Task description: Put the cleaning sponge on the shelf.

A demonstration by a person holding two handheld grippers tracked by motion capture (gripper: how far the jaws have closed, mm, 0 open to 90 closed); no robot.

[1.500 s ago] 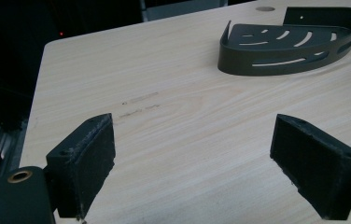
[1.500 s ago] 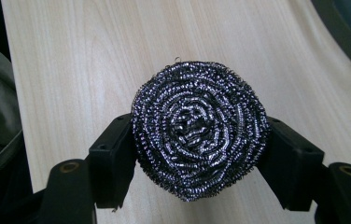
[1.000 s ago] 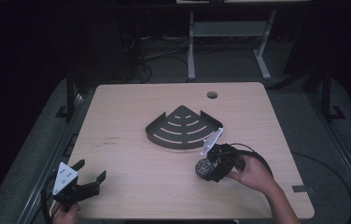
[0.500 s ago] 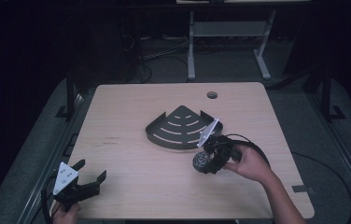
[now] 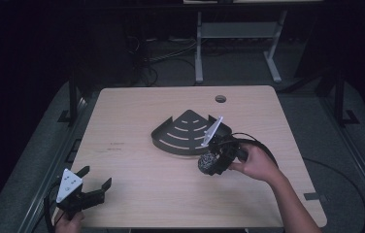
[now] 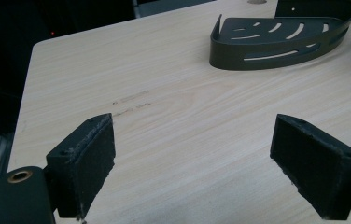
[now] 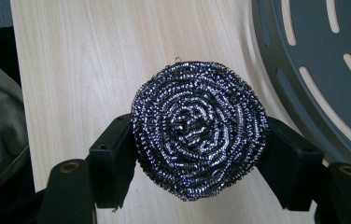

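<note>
Steel wool (image 7: 197, 128), a round coiled scourer, sits pinched between the 2 black jaws of the right gripper (image 7: 197, 154), at the centre of the right gripper view. In the high view it hangs right of centre, just beside the front edge of the dark fan-shaped slotted rack (image 5: 186, 133) on the wooden table (image 5: 137, 111). At the lower left of that view, the left gripper (image 5: 93, 182) rests with jaws spread wide, holding nothing.
</note>
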